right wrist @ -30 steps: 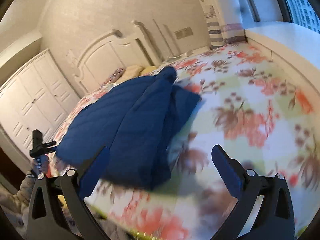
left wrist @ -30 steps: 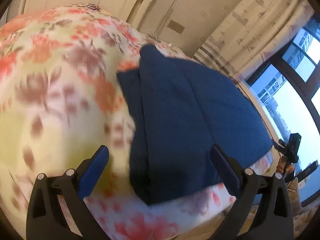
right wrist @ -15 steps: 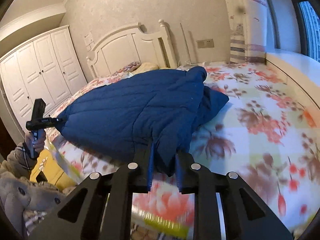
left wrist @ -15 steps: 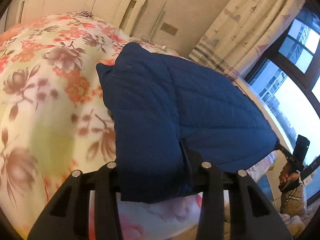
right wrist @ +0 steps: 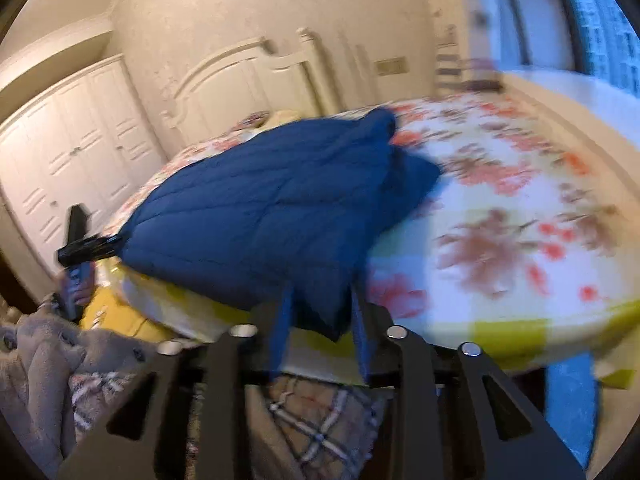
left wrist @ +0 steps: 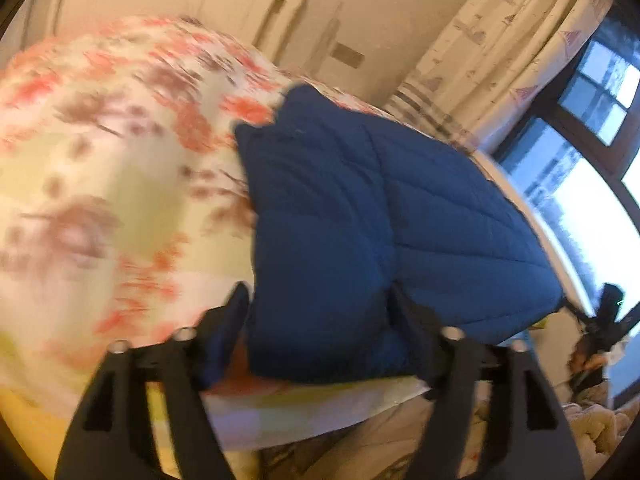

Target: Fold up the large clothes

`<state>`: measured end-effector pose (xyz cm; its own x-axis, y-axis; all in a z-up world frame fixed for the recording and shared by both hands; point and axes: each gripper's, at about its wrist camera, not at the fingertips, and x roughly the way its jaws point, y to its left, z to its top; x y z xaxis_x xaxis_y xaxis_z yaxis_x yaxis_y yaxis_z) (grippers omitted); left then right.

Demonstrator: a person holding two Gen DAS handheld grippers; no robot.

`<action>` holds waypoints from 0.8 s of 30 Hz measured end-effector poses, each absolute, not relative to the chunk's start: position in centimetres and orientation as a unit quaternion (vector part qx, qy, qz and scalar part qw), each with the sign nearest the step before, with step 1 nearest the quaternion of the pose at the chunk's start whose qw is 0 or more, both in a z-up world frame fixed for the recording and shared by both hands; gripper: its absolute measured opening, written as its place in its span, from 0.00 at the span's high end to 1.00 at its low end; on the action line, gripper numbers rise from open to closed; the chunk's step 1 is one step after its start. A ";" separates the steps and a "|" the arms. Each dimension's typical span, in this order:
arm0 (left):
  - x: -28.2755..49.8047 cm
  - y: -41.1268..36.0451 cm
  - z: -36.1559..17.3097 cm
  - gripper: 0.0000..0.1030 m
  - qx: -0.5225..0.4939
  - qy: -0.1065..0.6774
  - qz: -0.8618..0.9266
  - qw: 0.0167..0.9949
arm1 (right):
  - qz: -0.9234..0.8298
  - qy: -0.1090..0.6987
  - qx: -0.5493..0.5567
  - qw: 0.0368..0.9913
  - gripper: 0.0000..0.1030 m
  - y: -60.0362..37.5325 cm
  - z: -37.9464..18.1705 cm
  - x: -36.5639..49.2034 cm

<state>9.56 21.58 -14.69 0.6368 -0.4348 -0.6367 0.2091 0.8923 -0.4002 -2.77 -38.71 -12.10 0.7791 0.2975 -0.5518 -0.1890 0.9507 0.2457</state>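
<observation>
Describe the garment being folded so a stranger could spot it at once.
Find the bed with the floral cover in front of the white headboard. On its near edge lies a dark blue quilted jacket, folded into a thick bundle. It is the only plain-coloured item there, and both grippers, the left and the right, straddle its near hem.

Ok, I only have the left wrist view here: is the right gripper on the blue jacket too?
Observer: Yes, a corner of the blue jacket fills the right gripper, touching both pads; its jaws have just been opening.
Reviewer: Anything else on that side?
Observer: A white wardrobe stands left of the headboard.
Reviewer: And below the gripper?
Observer: Plaid fabric, directly beneath it.
</observation>
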 end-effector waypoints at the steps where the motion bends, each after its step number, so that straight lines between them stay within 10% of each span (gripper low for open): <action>1: 9.1 22.3 -13.4 0.20 -0.144 0.369 -0.164 0.903 | 0.108 0.294 0.080 0.946 0.70 -38.8 -11.0 -2.8; 11: 16.4 11.5 -0.5 0.02 0.019 0.271 -0.085 0.959 | 0.153 0.223 -0.030 0.962 0.55 -25.1 -0.7 10.7; 24: 32.9 -1.1 -9.6 0.07 0.115 0.424 -0.076 0.895 | 0.134 0.416 -0.139 0.889 0.70 -14.2 -10.3 28.3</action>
